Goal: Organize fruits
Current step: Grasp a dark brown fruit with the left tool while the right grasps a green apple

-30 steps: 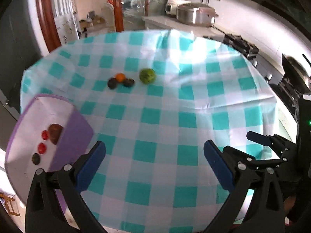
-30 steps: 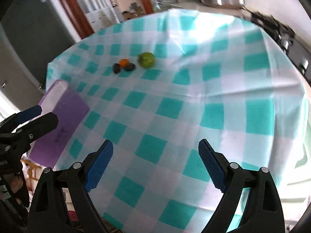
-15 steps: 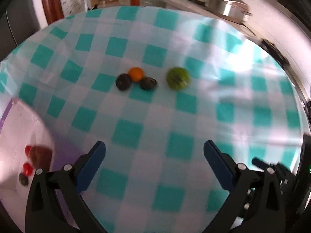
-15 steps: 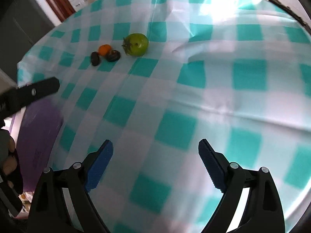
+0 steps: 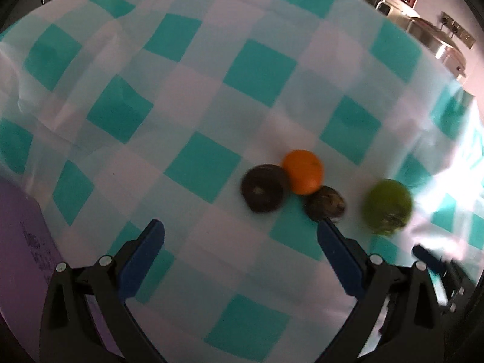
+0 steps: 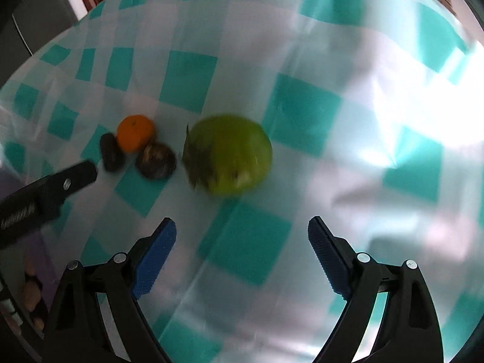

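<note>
We count four fruits on the checked tablecloth [image 5: 205, 163]: one orange [image 5: 303, 176], two dark fruits [image 5: 262, 188] touching it, one green fruit [image 6: 230, 154] just beside, left gripper [image 5: 240, 257] and right gripper [image 6: 242, 254] both spread, empty.

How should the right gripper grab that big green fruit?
Grip the green fruit across its round middle, with the right gripper coming straight ahead, one finger on each side. It lies on its side with its leafy end toward the dark fruit, so its smooth flanks are probably the safest hold. The fingers are open wide enough.
</note>
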Tool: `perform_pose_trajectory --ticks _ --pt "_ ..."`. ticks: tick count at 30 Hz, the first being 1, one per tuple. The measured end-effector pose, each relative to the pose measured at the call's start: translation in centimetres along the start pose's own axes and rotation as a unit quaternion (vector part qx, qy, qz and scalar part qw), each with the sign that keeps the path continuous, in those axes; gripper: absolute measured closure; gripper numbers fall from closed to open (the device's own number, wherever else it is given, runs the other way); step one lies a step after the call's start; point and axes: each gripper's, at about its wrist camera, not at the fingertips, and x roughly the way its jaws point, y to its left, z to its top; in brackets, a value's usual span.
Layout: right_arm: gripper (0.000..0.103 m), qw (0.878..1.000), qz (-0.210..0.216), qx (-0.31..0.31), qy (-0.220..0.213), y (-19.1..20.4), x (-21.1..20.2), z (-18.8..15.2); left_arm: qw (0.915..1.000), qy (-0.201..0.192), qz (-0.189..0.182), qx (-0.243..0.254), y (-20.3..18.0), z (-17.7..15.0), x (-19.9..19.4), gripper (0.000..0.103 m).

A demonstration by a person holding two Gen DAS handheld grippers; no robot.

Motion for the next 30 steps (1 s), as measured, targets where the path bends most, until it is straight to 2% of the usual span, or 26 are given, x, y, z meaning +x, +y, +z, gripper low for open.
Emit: perform_pose_trajectory --ticks 3,9,18,20,21,23,24,25,26,30 --pt "0.019 1.000 -0.005 -0.012 -0.008 0.3 1.3 1.5 0.9999 0.004 0.000 -0.010 0.8 0.5 1.0 0.002" --pt "0.029 1.000 0.002 -0.002 -0.017 0.2 2.4 3.0 0.9996 0.025 -0.006 -0.007 0.8 1.1 3.3 0.007" --pt "0.030 0.999 0.016 0.024 -0.024 -0.3 3.2 4.2 0.9989 0.018 0.026 0.036 -0.4 3.2 5.6 0.011" --pt "0.033 0.999 0.023 0.031 -0.028 -1.0 2.8 3.9 0.9983 0.012 0.032 0.048 -0.6 3.3 5.8 0.013" --pt "0.040 0.999 0.029 0.035 -0.029 -1.0 2.8 4.0 0.9979 0.008 0.033 0.054 -0.7 3.3 5.8 0.015" --pt "0.041 0.998 0.034 0.041 -0.028 -1.1 2.8 4.1 0.9971 -0.006 0.022 0.072 -0.9 3.4 5.7 0.035" --pt "0.041 0.998 0.032 0.043 -0.028 -1.0 2.7 4.1 0.9964 -0.009 0.016 0.082 -1.1 3.5 5.5 0.041" --pt "0.041 0.998 0.031 0.043 -0.029 -0.9 2.7 4.0 0.9955 -0.013 0.009 0.094 -1.4 3.6 5.4 0.055" --pt "0.041 0.998 0.030 0.044 -0.030 -0.9 2.6 3.9 0.9944 -0.015 0.006 0.104 -1.7 3.6 5.4 0.061" --pt "0.041 0.997 0.039 0.066 -0.021 -1.4 2.2 3.6 0.9941 -0.015 0.006 0.108 -1.7 3.9 5.4 0.062"
